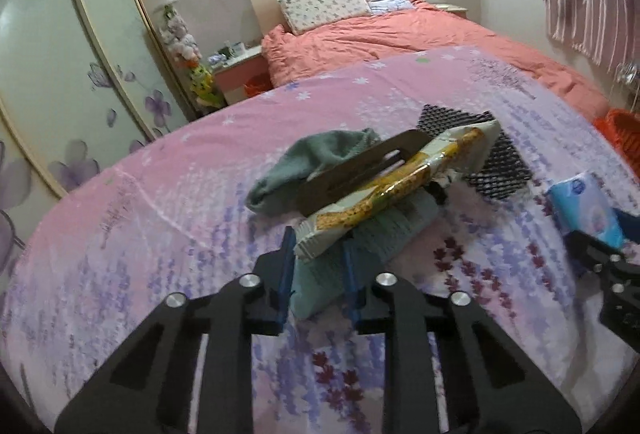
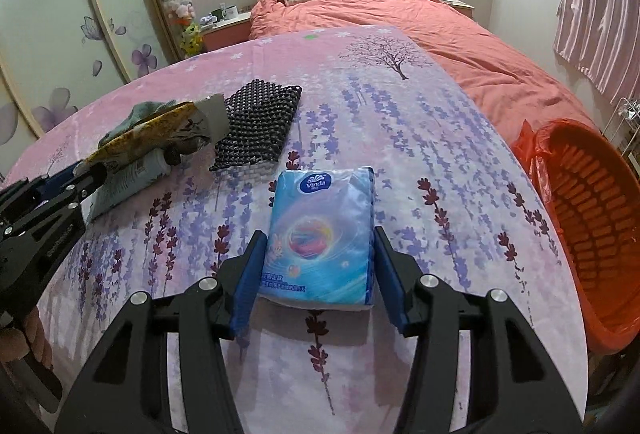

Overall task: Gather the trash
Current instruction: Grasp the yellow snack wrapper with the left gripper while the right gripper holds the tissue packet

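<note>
Collecting looks barely begun: the orange plastic basket lined with a red bag (image 2: 592,218), at the right edge of the right wrist view, shows nothing inside as far as can be seen. The left gripper (image 1: 316,254), at lower centre of its view, has narrowed onto a crinkled yellow-and-white snack wrapper (image 1: 384,190) lying over a pale green tube (image 1: 360,258). The right gripper (image 2: 320,266) clasps a soft blue plastic tissue pack (image 2: 320,230), still flat on the lavender-printed pink cloth (image 2: 420,122).

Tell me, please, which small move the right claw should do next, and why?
Probably lift the tissue pack and carry it toward the orange basket on the right. The right claw already has both pads against the pack's sides, and the basket stands open beside the table.
</note>
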